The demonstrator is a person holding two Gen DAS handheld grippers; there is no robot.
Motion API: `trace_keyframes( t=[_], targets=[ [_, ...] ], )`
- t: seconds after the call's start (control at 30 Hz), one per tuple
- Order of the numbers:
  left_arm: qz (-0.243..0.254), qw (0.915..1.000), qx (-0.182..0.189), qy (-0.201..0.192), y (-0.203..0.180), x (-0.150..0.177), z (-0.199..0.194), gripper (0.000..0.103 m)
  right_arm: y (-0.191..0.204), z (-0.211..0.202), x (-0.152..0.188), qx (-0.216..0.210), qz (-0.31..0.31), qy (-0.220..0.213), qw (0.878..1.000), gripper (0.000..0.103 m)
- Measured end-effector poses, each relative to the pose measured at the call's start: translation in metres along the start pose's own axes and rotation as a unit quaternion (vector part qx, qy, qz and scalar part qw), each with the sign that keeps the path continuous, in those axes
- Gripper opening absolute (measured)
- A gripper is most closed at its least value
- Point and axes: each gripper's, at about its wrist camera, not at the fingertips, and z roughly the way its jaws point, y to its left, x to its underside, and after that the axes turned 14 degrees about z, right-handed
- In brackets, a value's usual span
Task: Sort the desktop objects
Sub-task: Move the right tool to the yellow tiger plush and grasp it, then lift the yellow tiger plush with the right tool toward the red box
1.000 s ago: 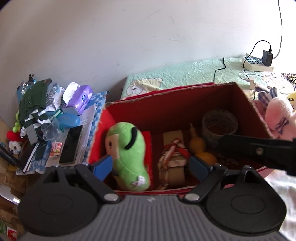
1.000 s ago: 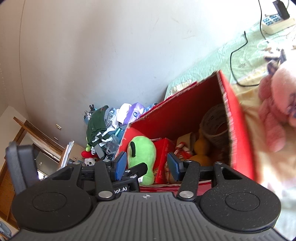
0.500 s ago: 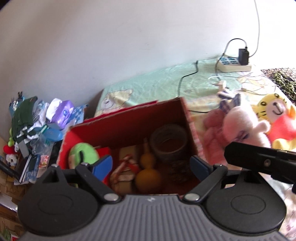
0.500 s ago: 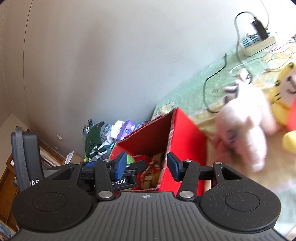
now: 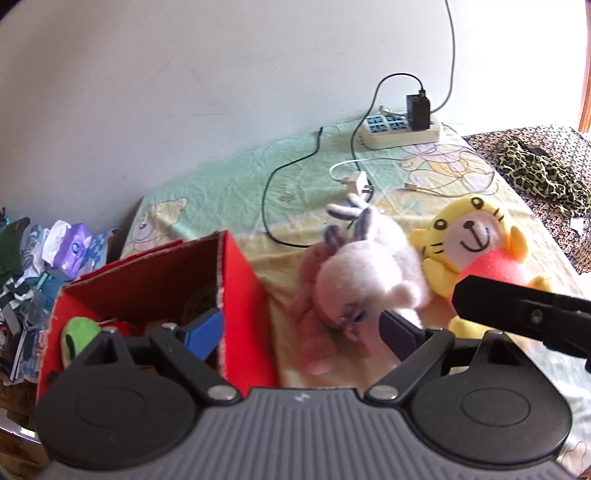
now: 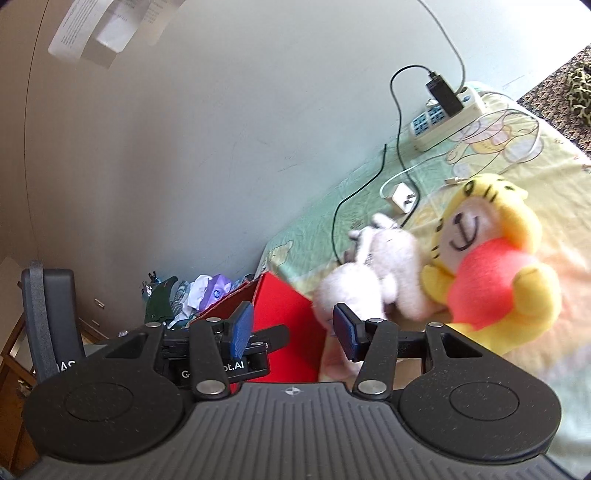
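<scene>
The left gripper (image 5: 301, 332) has its jaws wide apart and holds nothing; it hangs above the right wall of the red box (image 5: 243, 295). The right gripper (image 6: 291, 328) is also wide and empty. The pink rabbit toy (image 5: 365, 277) lies on the sheet (image 5: 221, 184) just beside the box, touching the yellow tiger toy (image 5: 476, 243). The power strip (image 5: 400, 129) sits at the far edge by the wall

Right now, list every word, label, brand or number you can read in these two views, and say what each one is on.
"G…ot.AI": white print on the black body of the left gripper, seen from the right wrist view; its middle letters are hidden behind a gripper arm.
"AS": white letters on the dark upright part at the far left, cut off.
Paper sheets on the wall: print too blurred to read.
Power strip: no legible marking.
</scene>
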Motion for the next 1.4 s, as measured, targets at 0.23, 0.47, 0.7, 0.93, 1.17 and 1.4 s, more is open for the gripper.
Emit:
trace_keyframes(
  t=[0.23,0.47,0.7,0.93,1.17,1.4],
  targets=[
    [0.015,0.9995,0.023,0.015,-0.036,-0.022,0.012,0.092,-0.032,-0.017,-0.023,0.007,0.032,-0.015,0.999,0.052],
    [0.034,0.9952,0.091,-0.011,-0.065,-0.042,0.017,0.091,-0.07,-0.029,-0.043,0.019,0.081,-0.046,0.995,0.052],
    [0.045,0.9835,0.174,-0.022,-0.097,-0.058,0.04,0.091,-0.106,-0.032,-0.062,0.049,0.12,-0.077,0.989,0.052],
    [0.041,0.972,0.231,-0.013,-0.114,-0.066,0.073,0.092,-0.133,-0.015,-0.077,0.075,0.14,-0.074,0.984,0.052],
    [0.013,0.9625,0.271,-0.007,-0.103,-0.07,0.099,0.094,-0.142,0.012,-0.086,0.085,0.139,-0.052,0.985,0.054],
    [-0.005,0.9586,0.284,0.015,-0.097,-0.067,0.127,0.094,-0.151,0.039,-0.09,0.076,0.151,-0.016,0.985,0.054]
  ],
)
